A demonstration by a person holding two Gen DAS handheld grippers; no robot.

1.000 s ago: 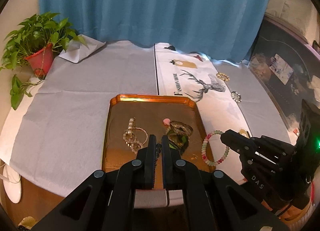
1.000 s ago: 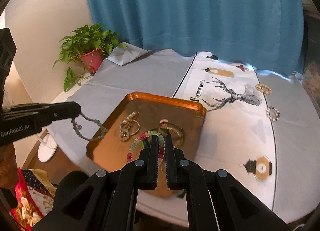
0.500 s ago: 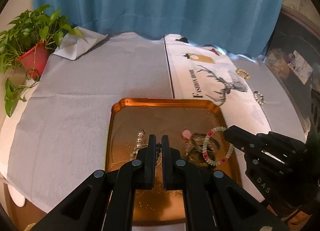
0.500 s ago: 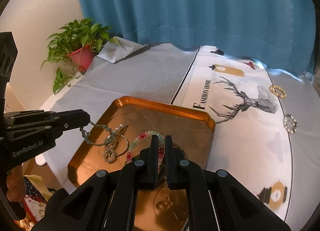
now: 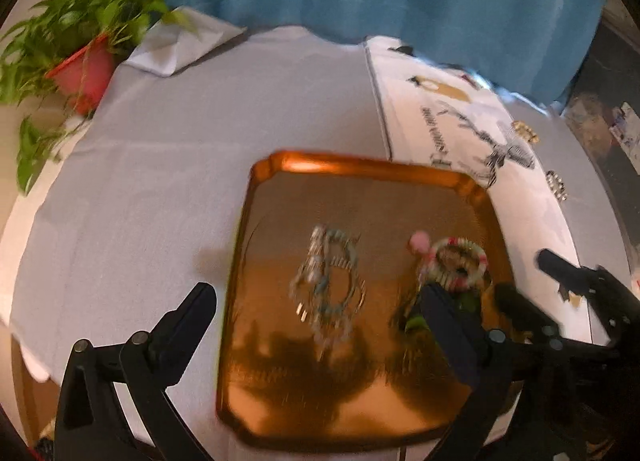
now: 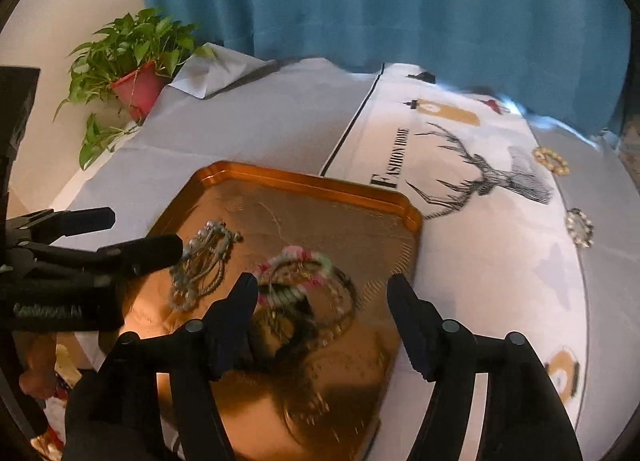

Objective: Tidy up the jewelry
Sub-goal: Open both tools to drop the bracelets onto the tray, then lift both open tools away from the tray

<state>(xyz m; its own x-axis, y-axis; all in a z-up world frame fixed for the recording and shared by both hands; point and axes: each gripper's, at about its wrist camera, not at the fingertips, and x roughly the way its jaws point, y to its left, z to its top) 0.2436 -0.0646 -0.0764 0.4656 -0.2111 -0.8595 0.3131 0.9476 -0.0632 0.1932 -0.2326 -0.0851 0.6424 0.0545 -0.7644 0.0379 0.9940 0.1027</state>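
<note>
A copper tray [image 5: 360, 167] [image 6: 304, 181] sits on the grey tablecloth. In it lie a pale teal chain bracelet [image 5: 332, 285] [image 6: 204, 257] on a pearl piece, and a pink-and-green bead bracelet [image 5: 460, 261] [image 6: 296, 265] on a pile of other jewelry. My left gripper [image 5: 316, 307] is open and empty just above the tray's left part. My right gripper [image 6: 322, 295] is open and empty over the bead bracelet. Each gripper also shows in the other's view, the right gripper [image 5: 536, 281] and the left gripper [image 6: 124, 235].
Two small bracelets lie on the cloth at the right, a gold one [image 6: 552, 160] and a silver one [image 6: 579, 227]. A deer-print runner [image 6: 472, 181] lies beside the tray. A potted plant [image 6: 132, 61] stands at the back left before a blue curtain [image 6: 380, 1].
Both grippers have opened. The teal chain has dropped from the left gripper and the bead bracelet from the right, both now lying in the tray.
</note>
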